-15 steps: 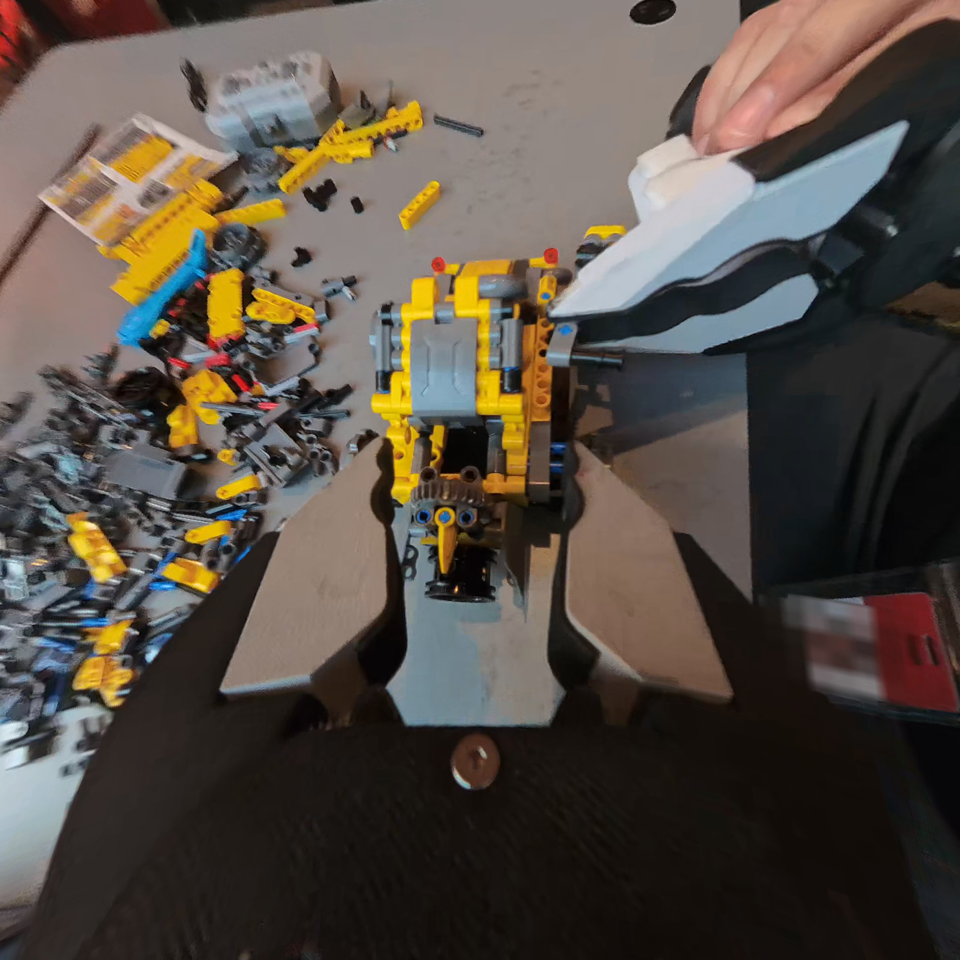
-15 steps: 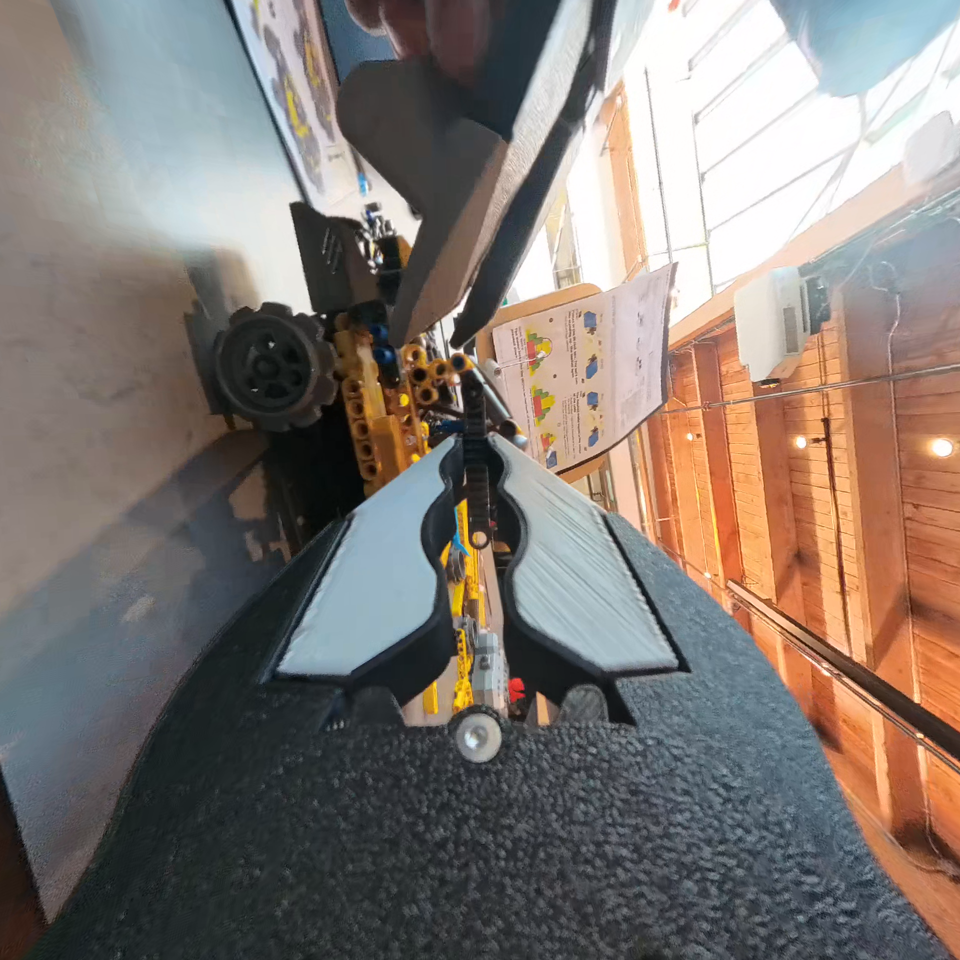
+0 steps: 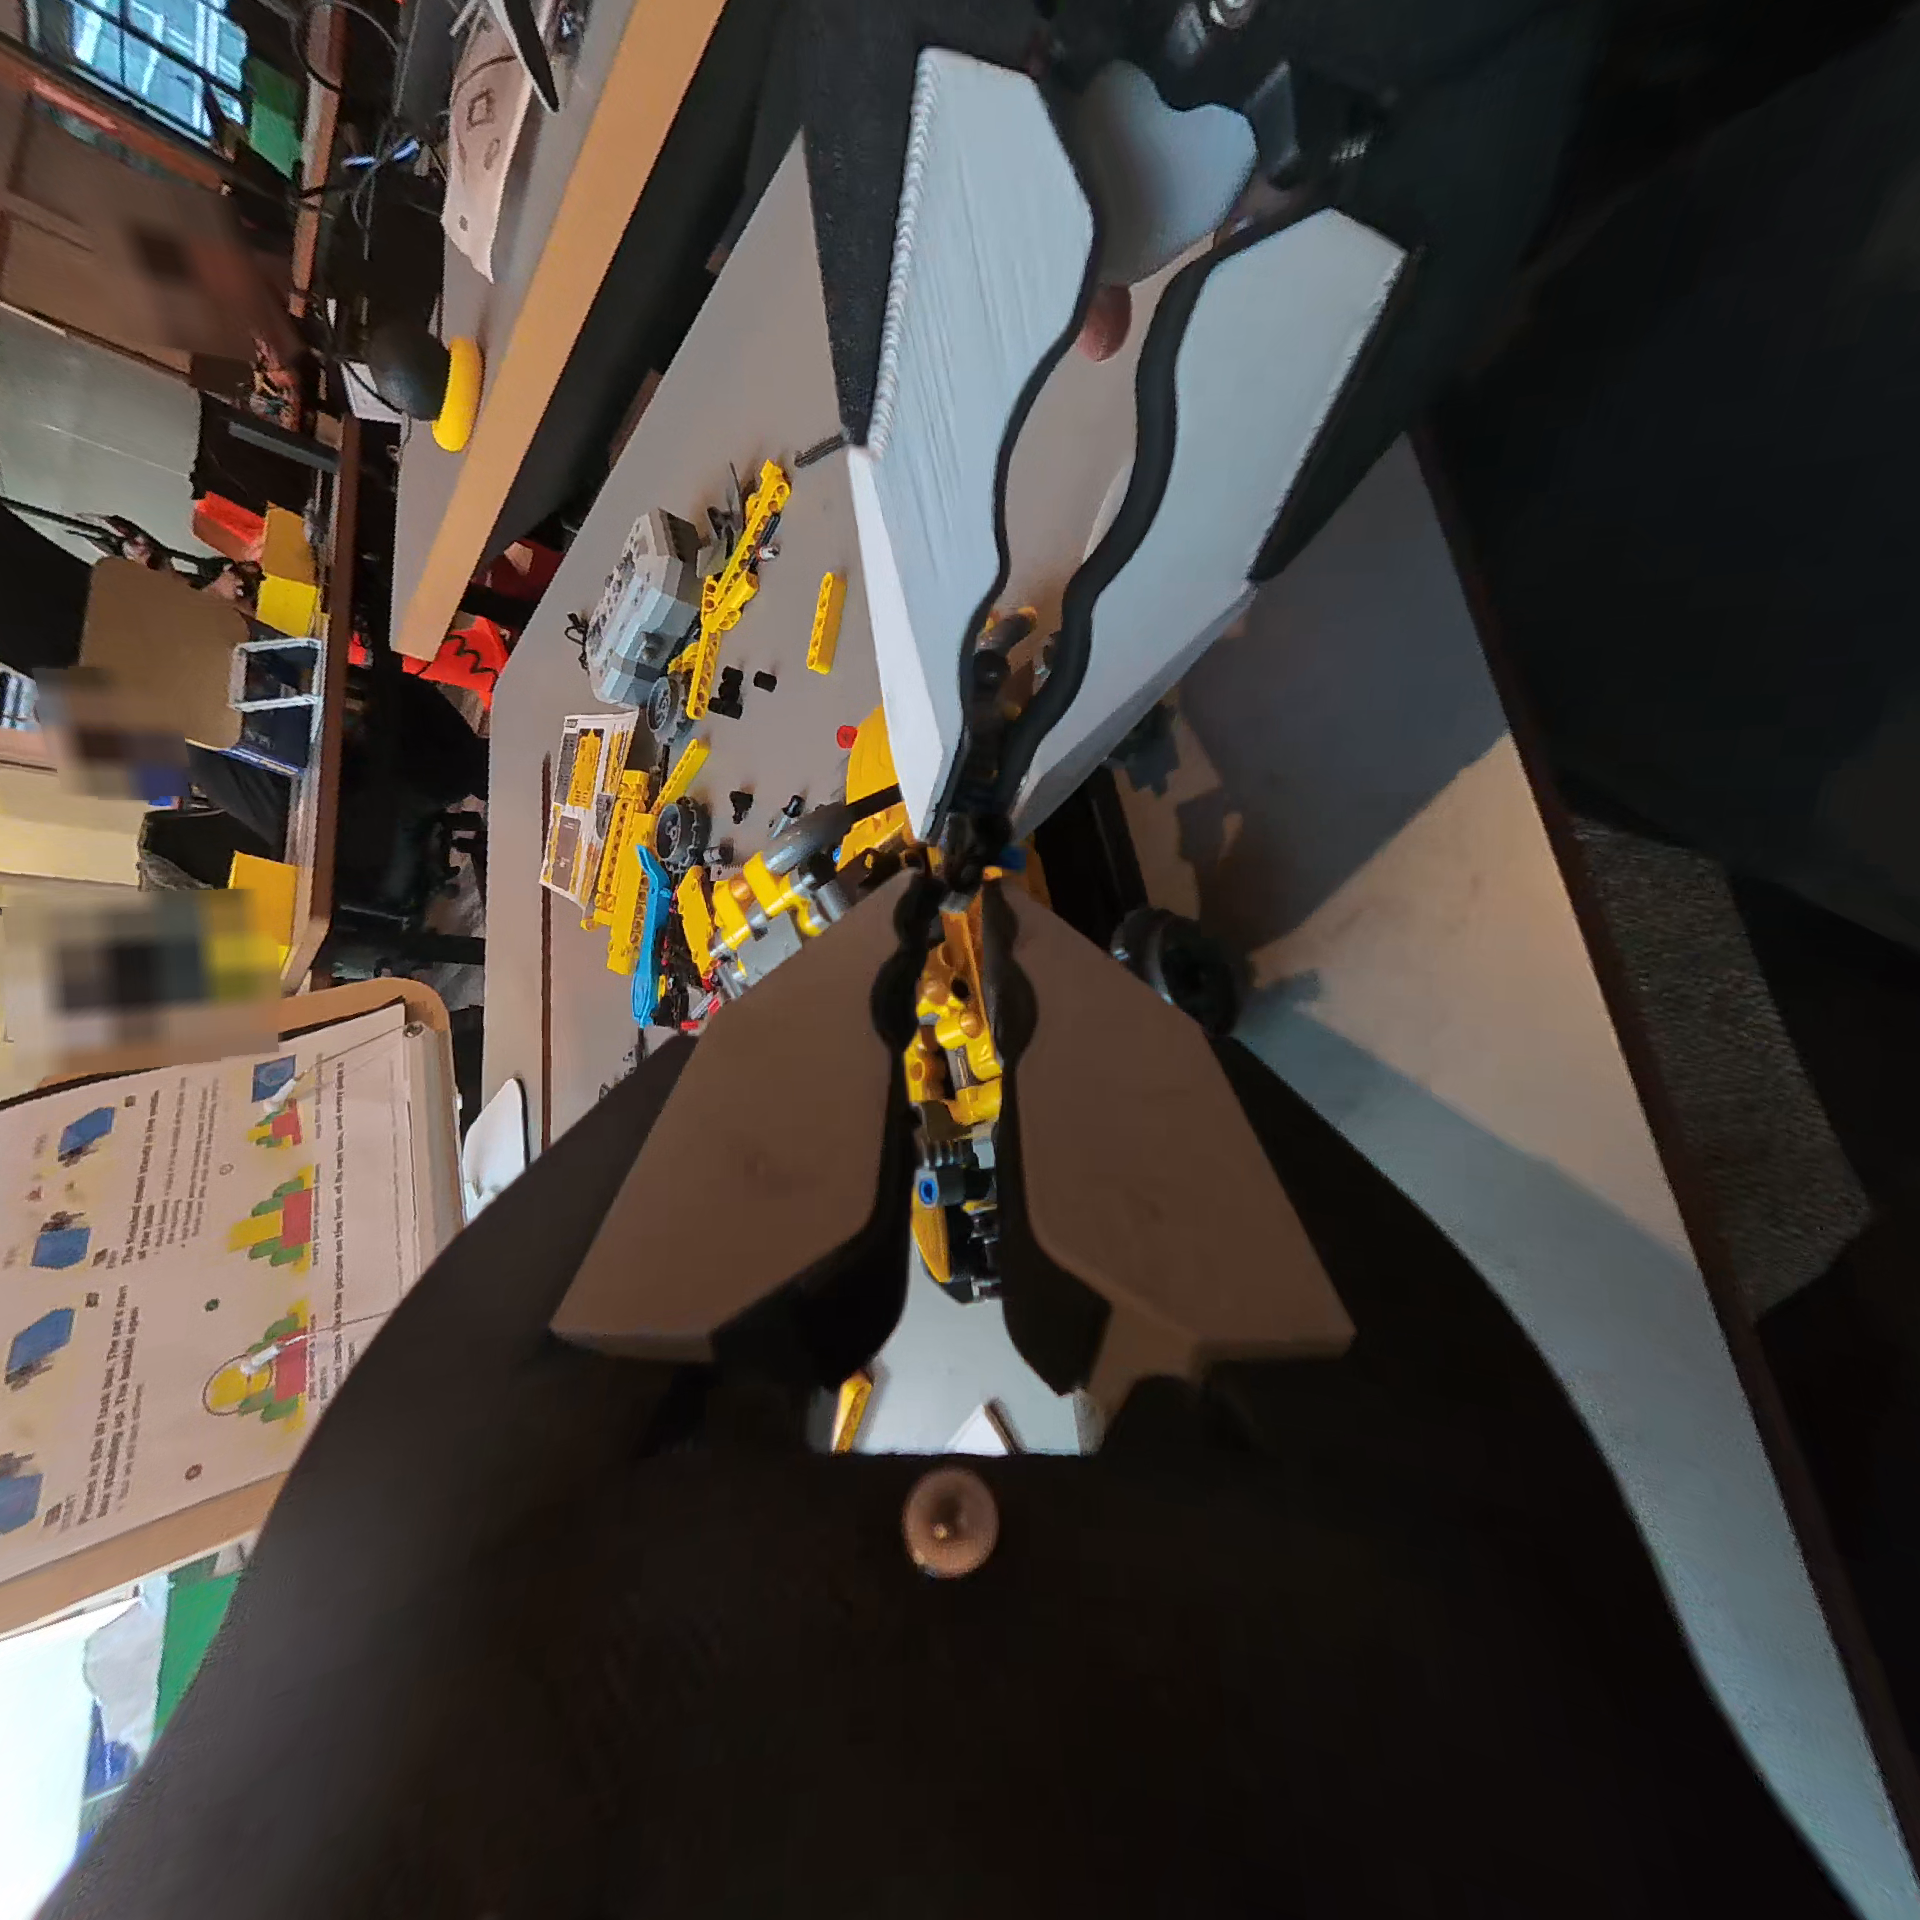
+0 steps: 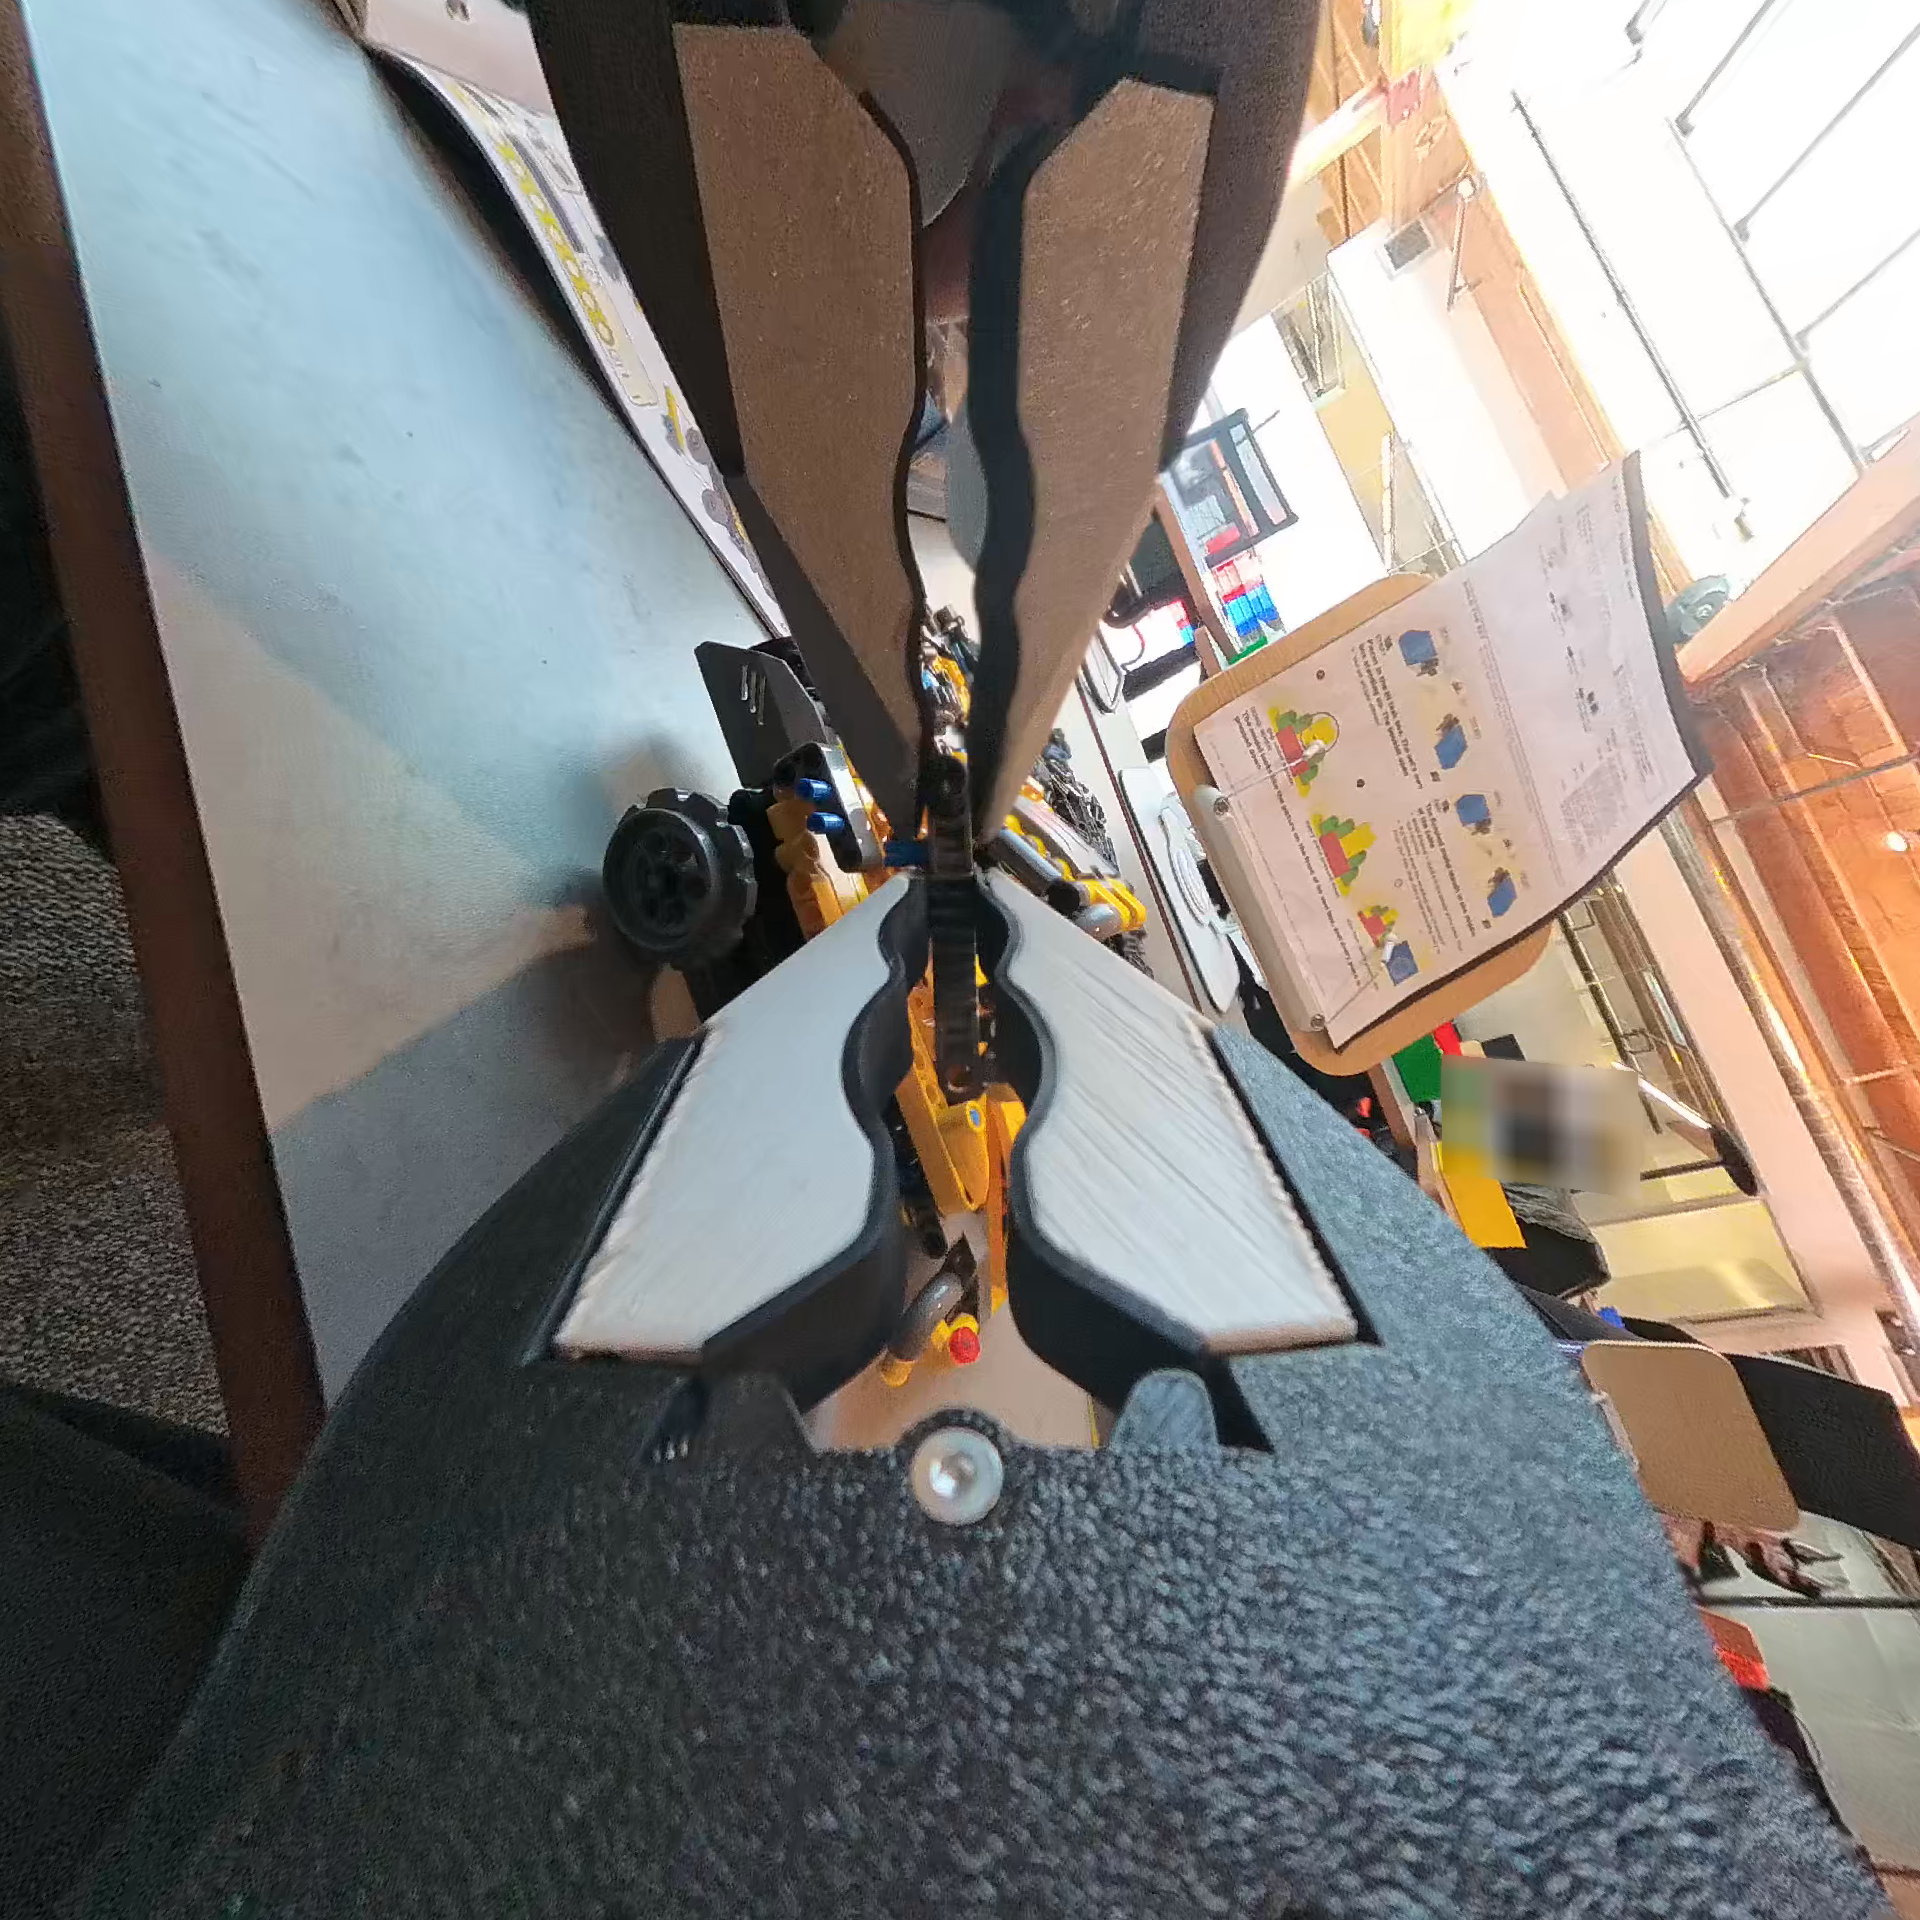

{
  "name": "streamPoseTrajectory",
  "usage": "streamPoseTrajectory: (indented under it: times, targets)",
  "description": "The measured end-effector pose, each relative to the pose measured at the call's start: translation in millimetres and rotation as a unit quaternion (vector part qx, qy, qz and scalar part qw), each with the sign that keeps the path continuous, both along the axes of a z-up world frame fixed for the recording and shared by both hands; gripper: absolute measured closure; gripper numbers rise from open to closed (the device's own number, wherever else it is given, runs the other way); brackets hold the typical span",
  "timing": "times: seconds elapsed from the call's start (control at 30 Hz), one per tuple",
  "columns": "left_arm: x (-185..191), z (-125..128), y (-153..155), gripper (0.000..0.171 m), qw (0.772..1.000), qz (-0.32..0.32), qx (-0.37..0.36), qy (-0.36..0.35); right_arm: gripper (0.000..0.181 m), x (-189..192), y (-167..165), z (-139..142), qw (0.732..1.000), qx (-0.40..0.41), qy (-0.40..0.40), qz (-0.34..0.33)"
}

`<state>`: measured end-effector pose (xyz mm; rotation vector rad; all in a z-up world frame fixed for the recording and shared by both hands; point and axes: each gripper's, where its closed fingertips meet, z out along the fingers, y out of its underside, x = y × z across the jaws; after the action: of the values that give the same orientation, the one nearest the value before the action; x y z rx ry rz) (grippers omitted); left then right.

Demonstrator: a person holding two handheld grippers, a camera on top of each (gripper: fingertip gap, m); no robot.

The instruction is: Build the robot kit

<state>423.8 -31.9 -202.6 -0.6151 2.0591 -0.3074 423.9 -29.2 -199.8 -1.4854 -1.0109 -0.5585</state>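
Left gripper [image 3: 951, 914]: tan fingers [image 3: 769, 1153] drawn close, clamped on the yellow brick-built vehicle model [image 3: 951, 1049], which fills the narrow gap between them. Right gripper [image 4: 951, 883]: white fingers [image 4: 769, 1153] also nearly together, pinching a black toothed strip [image 4: 951, 935] that stands along the gap and joins the model's top. The two grippers meet tip to tip, each seen head-on in the other's view.

Build state: the model is part assembled, with at least one black wheel [image 4: 677, 878] fitted on its near side. Whether the strip is seated cannot be told.

Outward: the wheel sits close to the grey table [image 4: 343, 436]. A scatter of loose yellow, grey and black parts [image 3: 717, 623] lies farther along the table, beside a printed booklet [image 3: 582, 800]. An illustrated sheet on a board [image 4: 1455, 748] stands at the right of the right wrist view.
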Motion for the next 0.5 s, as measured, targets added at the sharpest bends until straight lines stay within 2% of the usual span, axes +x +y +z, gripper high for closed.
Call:
streamPoseTrajectory:
  times: [0.27, 0.5]
  targets:
    - [1.0, -4.1, -1.6, 0.166, 1.000, -0.010, 0.026, 0.006, 0.173, 1.0, -0.8, -5.5, 0.999, -0.031, 0.015, 0.016]
    - [3.7, -4.1, 5.9, 0.167, 1.000, -0.010, 0.018, -0.013, 0.173, 4.2, 0.0, -2.7, 1.000, -0.018, -0.015, 0.005]
